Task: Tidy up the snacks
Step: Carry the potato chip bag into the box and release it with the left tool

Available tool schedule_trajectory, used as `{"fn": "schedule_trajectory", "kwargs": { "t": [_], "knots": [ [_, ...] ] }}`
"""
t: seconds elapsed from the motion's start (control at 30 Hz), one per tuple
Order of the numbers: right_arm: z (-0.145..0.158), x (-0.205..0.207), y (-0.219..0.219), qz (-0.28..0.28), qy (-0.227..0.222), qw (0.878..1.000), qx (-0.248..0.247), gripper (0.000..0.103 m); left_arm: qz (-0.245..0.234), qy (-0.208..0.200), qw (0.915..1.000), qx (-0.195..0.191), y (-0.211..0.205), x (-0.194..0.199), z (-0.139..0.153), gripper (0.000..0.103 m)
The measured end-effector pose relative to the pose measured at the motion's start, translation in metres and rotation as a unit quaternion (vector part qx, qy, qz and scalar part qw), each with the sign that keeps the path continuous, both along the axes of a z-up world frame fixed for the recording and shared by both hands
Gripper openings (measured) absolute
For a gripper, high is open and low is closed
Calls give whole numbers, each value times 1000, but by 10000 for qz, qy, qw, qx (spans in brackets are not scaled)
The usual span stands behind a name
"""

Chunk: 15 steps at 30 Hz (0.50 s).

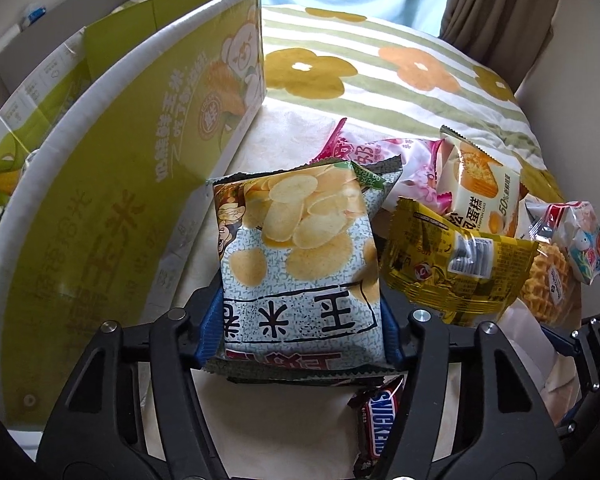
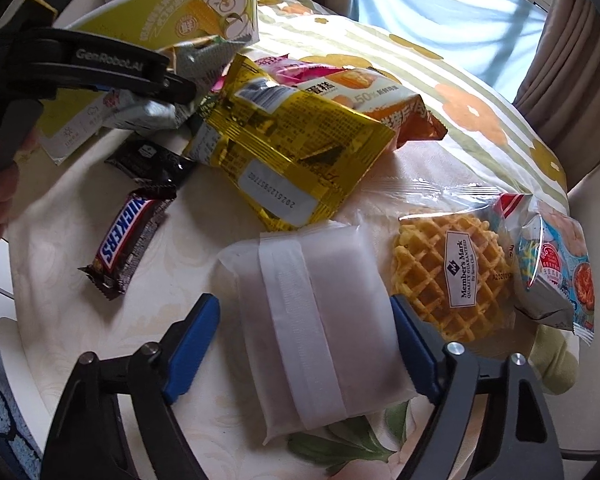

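Snacks lie heaped on the table [image 2: 60,240], which wears a pale cloth, mostly toward its far side beside a green carton [image 1: 112,208] that stands open at the left edge. All are light, crinkly foil or film packets: slippery, easily crushed, best taken across the flat body rather than by a sealed end.

At the near side of the heap, just beside the carton, sits the chip bag [image 1: 300,260]. It is puffed with air and its contents are brittle, so I judge it wants a gentle squeeze low on its sides. The left gripper [image 1: 300,328] has it there: the blue pads [image 1: 210,328] press the bag's two side edges near its bottom, the jaws partly closed around it.

Near the table's front edge, the white packet [image 2: 316,332] looks soft and squashy under cloudy film, with a seam strip down its middle; a hold across its width should do. The right gripper [image 2: 304,344] straddles it. The right pad [image 2: 414,344] touches its edge, while the left pad [image 2: 192,344] stands clear, so the jaws are not yet clamped.

A Snickers bar [image 2: 126,240] lies near the left edge, a gold bag [image 2: 288,148] in the middle, and a waffle [image 2: 448,276] toward the right edge.
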State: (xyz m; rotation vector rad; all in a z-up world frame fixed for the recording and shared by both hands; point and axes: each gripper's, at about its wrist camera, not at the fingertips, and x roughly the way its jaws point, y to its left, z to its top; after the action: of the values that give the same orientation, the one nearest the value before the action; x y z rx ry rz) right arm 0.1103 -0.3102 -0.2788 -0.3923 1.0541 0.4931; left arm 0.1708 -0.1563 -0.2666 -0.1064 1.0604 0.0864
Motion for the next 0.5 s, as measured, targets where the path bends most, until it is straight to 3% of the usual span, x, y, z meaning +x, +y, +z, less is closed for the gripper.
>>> {"fn": "schedule_trajectory", "kwargs": {
  "t": [0.07, 0.5],
  "knots": [
    [-1, -1, -1, -22, 7, 10000, -18, 68, -61, -42, 10000, 49, -2, -2, 1, 57],
    [11, -9, -13, -424, 129, 9988, 205, 62, -394, -379, 9984, 130, -11, -25, 26, 54]
  ]
}}
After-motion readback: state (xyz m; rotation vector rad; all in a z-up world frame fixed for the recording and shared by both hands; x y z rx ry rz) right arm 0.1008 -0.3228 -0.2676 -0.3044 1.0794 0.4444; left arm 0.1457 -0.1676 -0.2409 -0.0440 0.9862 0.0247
